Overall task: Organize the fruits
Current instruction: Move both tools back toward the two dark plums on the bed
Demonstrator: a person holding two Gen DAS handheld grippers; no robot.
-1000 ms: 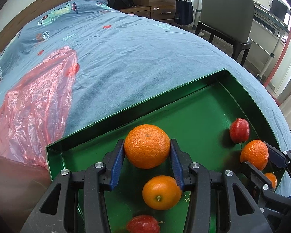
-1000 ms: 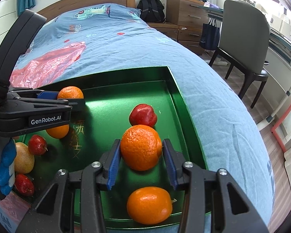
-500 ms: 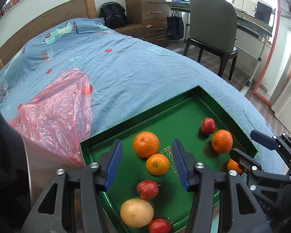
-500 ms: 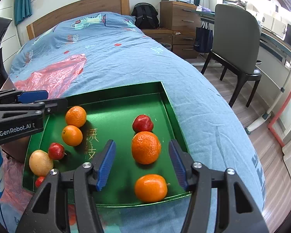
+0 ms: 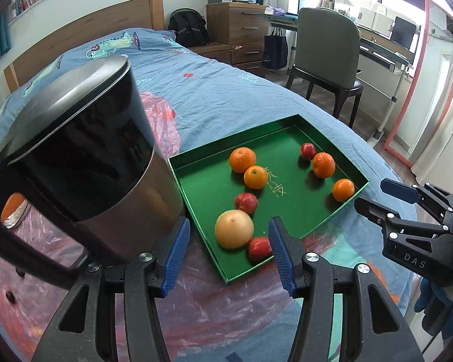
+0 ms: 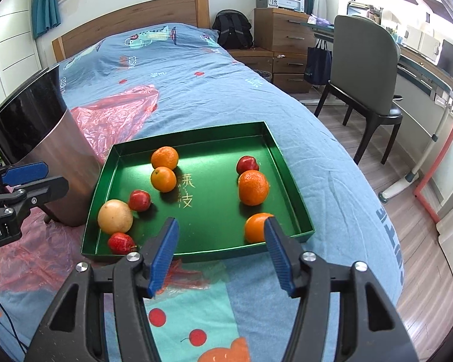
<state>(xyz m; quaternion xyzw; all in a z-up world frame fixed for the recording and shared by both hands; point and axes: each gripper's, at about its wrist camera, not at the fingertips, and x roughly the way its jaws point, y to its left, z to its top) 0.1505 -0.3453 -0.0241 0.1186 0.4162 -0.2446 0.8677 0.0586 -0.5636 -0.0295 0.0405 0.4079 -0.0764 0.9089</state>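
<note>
- The left gripper point(image 5: 229, 253) and the right gripper point(image 6: 220, 252) are both spread wide and hold nothing.
- All the fruit sits in the green tray point(image 6: 290, 178), ahead of and below both.
- The near orange point(image 6: 255, 227) lies closest to the right one.

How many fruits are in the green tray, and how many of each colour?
In the green tray:
Orange fruits: 4
Red fruits: 3
Yellowish fruit: 1
Total: 8
</note>
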